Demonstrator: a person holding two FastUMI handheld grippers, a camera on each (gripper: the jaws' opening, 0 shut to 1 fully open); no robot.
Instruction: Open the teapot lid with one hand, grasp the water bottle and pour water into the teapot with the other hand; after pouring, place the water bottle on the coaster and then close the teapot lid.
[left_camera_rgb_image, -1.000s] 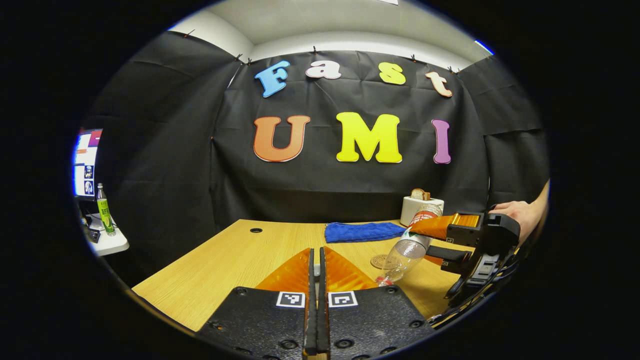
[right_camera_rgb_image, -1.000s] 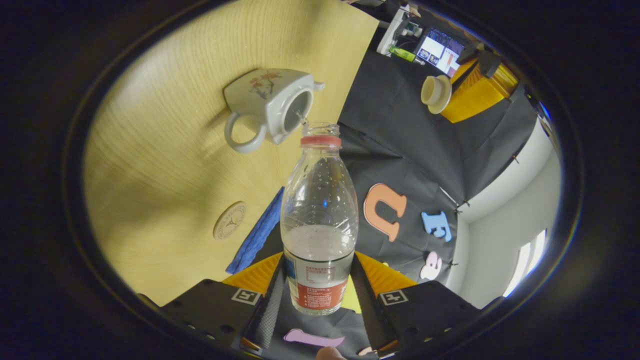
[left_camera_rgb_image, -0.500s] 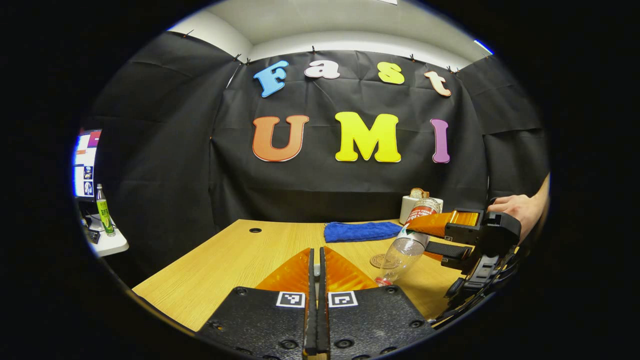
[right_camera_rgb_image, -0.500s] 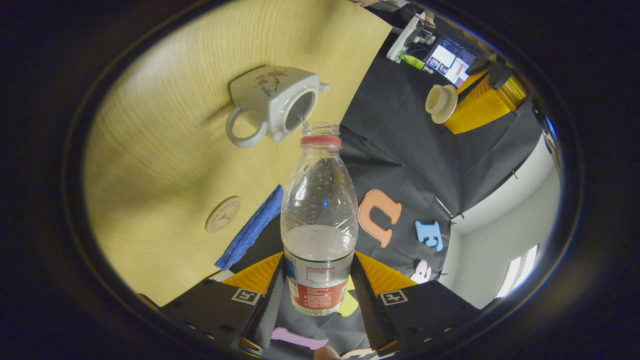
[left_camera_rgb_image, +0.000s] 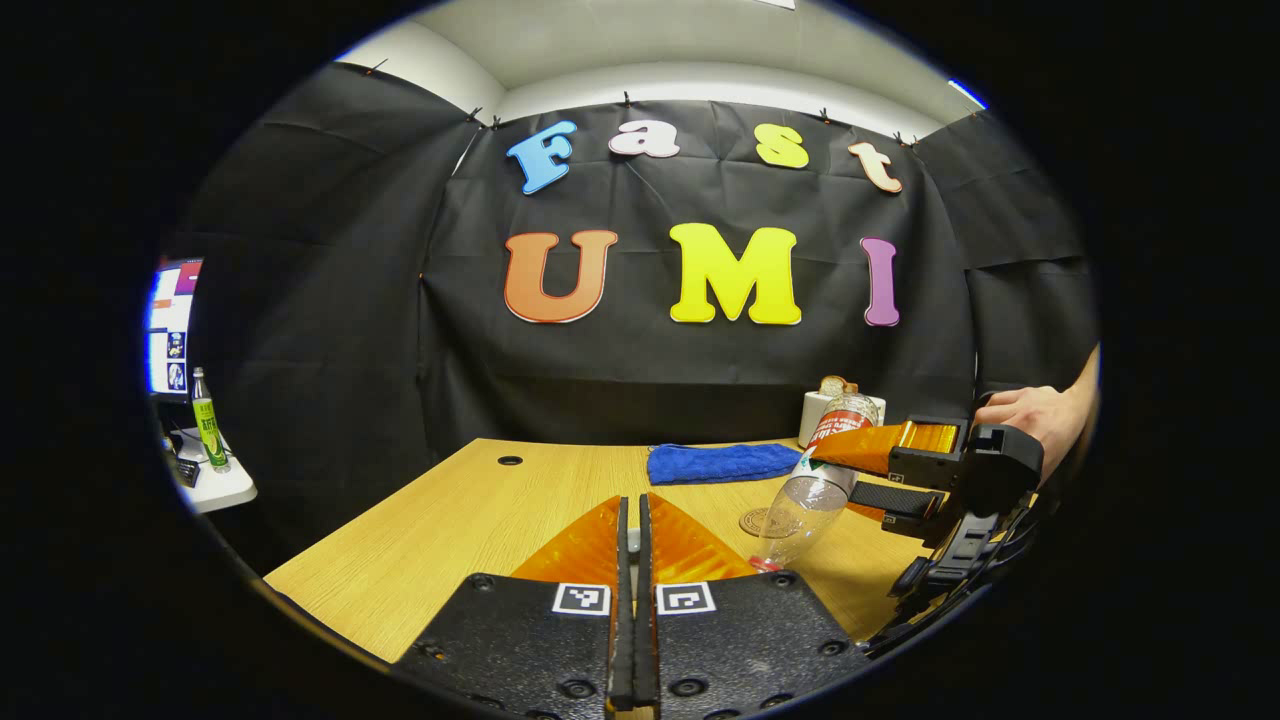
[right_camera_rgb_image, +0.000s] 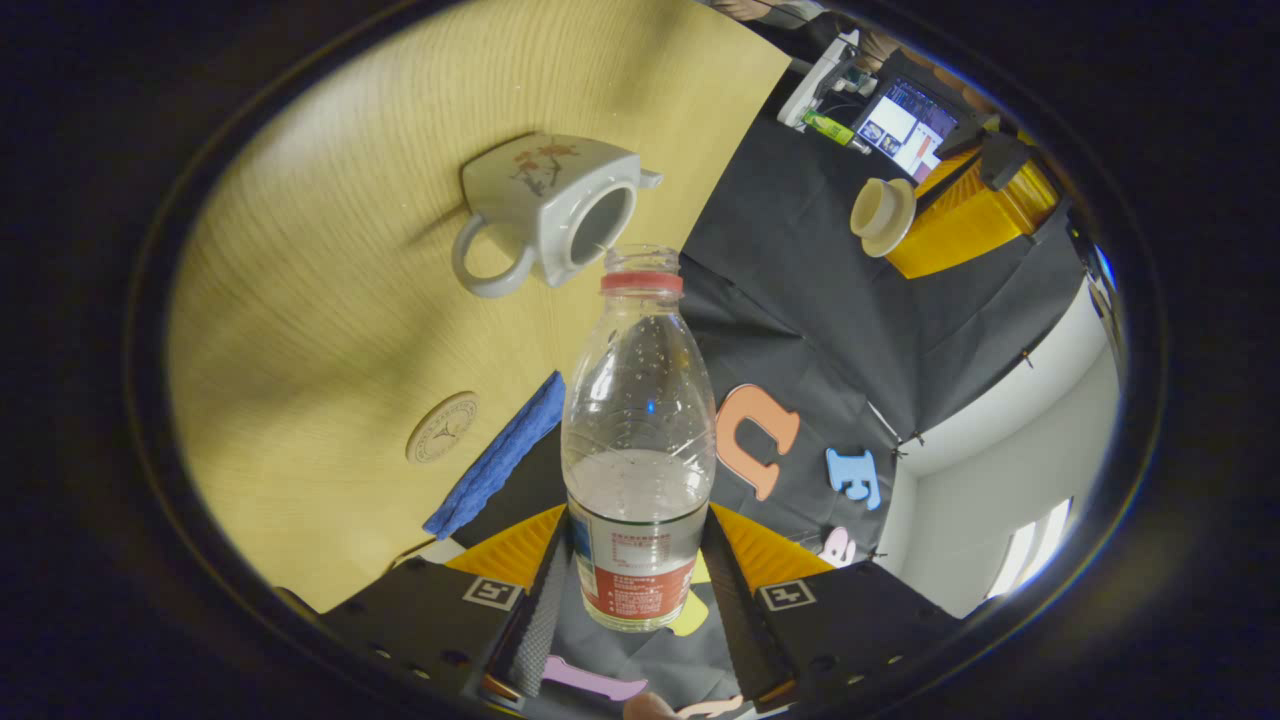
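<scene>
clear, part-full water bottle (right_camera_rgb_image: 638, 440) tilted, clamped in right gripper (right_camera_rgb_image: 638, 590); left gripper (left_camera_rgb_image: 632, 545) pinching teapot lid (right_camera_rgb_image: 882, 215)

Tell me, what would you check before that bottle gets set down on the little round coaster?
1. Water bottle gripped between both jaws of the right gripper: ok.
2. Pouring into the teapot finished: cannot tell.
3. Bottle upright for setting down: not ok, it is tilted mouth-down.
4. Coaster bare, blue cloth apart from it: ok.
5. Teapot lid off, held aside by the left gripper: ok.
</scene>
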